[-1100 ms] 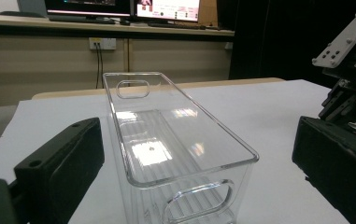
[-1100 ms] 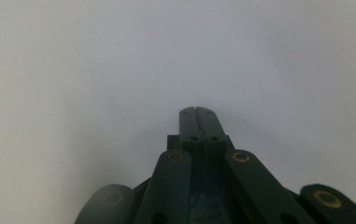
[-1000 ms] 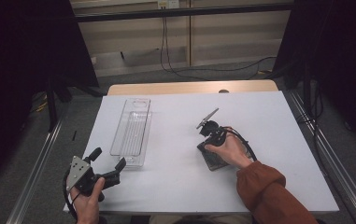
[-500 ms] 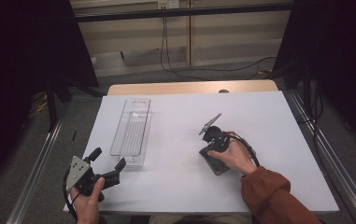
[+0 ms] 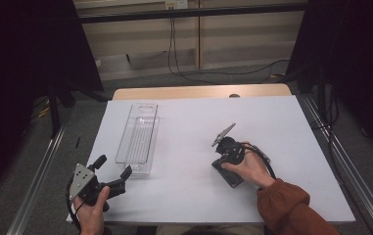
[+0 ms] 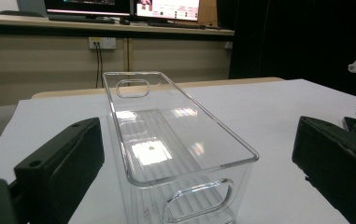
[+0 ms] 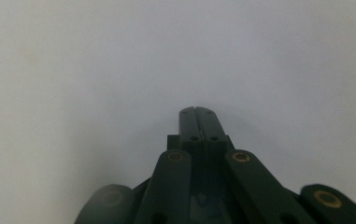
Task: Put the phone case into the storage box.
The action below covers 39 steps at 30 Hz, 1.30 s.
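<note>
A clear plastic bin (image 5: 139, 138) lies lengthwise on the left half of the white table (image 5: 184, 200), empty, with a handle cut-out at each end. My left gripper (image 5: 113, 165) sits at the table's near left corner, open, its jaws spread just short of the bin's near end. In the left gripper view the bin (image 6: 166, 140) stands between and beyond the two jaws of the left gripper (image 6: 196, 140), untouched. A hand holds my right gripper (image 5: 227, 171) at centre right, tilted down at the tabletop. Its jaws (image 7: 196, 112) are shut together with nothing between them.
A wooden strip (image 5: 198, 92) runs along the table's far edge. Metal rails (image 5: 338, 156) flank both sides. Bare white surface lies between the bin and the right hand, and to the right of it. Cables hang at the back wall.
The right hand with its shut gripper has drifted a little to the right and toward the near edge. The left gripper and the bin have stayed put.
</note>
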{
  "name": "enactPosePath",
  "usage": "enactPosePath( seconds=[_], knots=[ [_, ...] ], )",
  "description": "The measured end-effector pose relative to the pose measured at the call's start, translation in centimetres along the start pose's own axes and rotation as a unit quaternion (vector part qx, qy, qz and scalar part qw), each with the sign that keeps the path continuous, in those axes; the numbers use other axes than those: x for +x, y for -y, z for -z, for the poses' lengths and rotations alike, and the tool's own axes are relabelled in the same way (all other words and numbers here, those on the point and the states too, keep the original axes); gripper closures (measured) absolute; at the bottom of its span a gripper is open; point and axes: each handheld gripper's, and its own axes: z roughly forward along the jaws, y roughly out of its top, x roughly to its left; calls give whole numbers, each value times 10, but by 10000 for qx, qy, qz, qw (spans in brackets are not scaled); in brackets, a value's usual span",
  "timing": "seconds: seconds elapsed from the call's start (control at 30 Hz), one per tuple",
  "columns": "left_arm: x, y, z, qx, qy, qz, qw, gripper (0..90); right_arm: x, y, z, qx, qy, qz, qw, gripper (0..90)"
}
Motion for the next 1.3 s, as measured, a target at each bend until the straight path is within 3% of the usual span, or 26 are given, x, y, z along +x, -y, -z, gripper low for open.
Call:
enactPosePath(
  seconds=[0.53, 0.8, 1.3],
  knots=[
    [0, 0, 0, 8, 7, -9, 10000, 24, 6, 18, 9, 17, -110, 60, 9999, 900],
    [0, 0, 0, 15, -5, -26, 10000, 24, 7, 29, 14, 20, -263, -53, 9996, 900],
    [0, 0, 0, 5, -6, -21, 10000, 24, 8, 55, 26, -63, -282, -156, 9995, 900]
  ],
)
